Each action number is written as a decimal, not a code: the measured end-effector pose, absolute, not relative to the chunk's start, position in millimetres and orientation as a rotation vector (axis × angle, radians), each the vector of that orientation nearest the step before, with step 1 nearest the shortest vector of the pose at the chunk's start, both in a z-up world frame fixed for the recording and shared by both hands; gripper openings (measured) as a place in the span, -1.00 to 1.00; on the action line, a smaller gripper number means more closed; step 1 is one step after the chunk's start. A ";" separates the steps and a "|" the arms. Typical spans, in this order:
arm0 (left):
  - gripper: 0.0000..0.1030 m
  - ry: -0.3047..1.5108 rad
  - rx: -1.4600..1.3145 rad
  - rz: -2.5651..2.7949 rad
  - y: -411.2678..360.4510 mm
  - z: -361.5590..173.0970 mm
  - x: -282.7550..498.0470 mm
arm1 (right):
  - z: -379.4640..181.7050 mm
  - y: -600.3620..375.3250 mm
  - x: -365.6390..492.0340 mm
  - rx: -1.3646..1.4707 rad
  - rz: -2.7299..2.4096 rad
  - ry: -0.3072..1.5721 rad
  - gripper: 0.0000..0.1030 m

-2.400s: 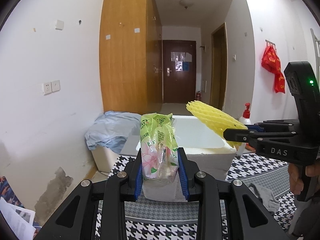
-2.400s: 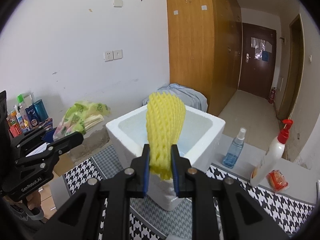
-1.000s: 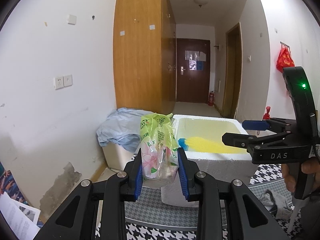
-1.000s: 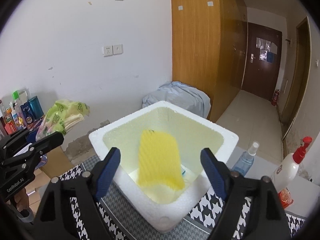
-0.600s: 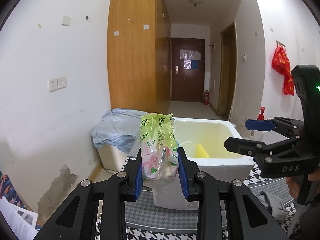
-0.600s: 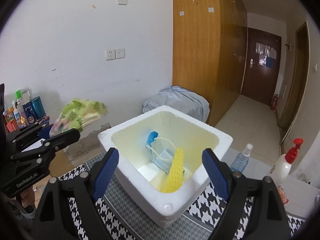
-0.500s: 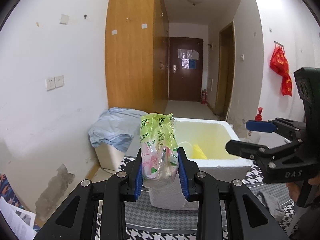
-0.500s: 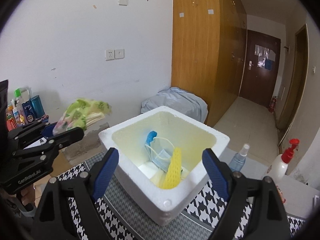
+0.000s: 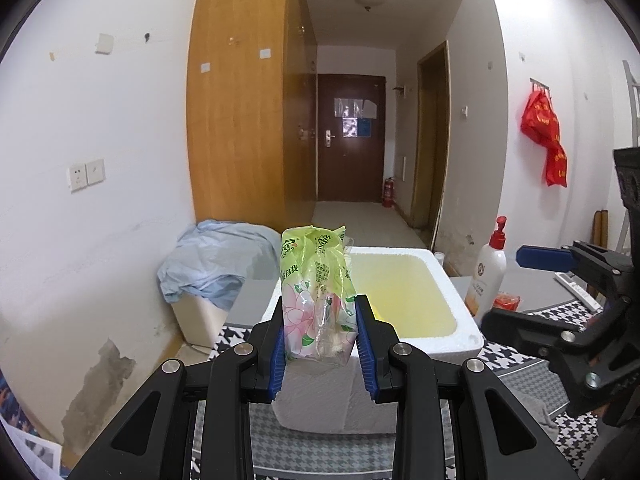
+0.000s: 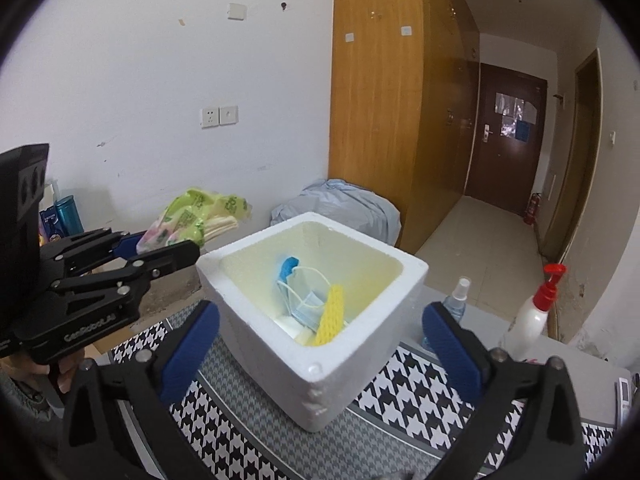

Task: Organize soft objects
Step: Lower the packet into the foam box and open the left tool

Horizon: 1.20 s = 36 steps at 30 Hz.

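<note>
Tissue pack [image 9: 318, 294]: green floral wrapper, upright, pinched between the blue pads of the left claw [image 9: 320, 344]; held above the table, short of the box's near wall.
Left claw: narrow, clamped on the pack; in the right view [image 10: 160, 250] it hangs left of the box.
Right claw [image 10: 320, 344]: jaws opening, at their widest, nothing between them; the box lies ahead and below.
Box [image 10: 360, 364]: white foam, open top, on the houndstooth mat [image 10: 400, 392].
Net [image 10: 331, 314]: yellow foam mesh, leaning inside the box beyond the right claw.
Mask [image 10: 306, 300]: pale blue, in the box, touching the net.
Pump bottle [image 10: 532, 312]: right of the box.
Spray bottle [image 10: 456, 298]: between box and pump bottle.
Cloth [image 9: 216, 260]: blue, heaped left of the pack.
</note>
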<state>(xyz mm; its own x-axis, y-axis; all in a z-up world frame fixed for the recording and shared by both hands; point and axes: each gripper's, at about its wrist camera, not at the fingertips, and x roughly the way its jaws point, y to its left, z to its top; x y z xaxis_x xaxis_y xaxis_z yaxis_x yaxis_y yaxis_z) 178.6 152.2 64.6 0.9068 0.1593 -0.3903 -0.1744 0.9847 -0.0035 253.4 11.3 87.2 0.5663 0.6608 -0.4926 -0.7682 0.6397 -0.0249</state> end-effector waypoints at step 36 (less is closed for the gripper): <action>-0.37 0.531 -0.028 0.032 149.5 55.8 254.7 | 78.4 -39.4 239.9 -0.200 0.736 0.486 0.99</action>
<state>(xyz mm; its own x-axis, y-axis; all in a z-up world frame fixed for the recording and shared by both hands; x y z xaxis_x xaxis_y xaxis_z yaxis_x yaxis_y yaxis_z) 254.7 149.5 55.8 0.8617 0.0230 -0.5069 -0.0376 0.9991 -0.0185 239.9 -39.4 78.4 0.6370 0.5944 -0.4908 -0.6851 0.7285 -0.0070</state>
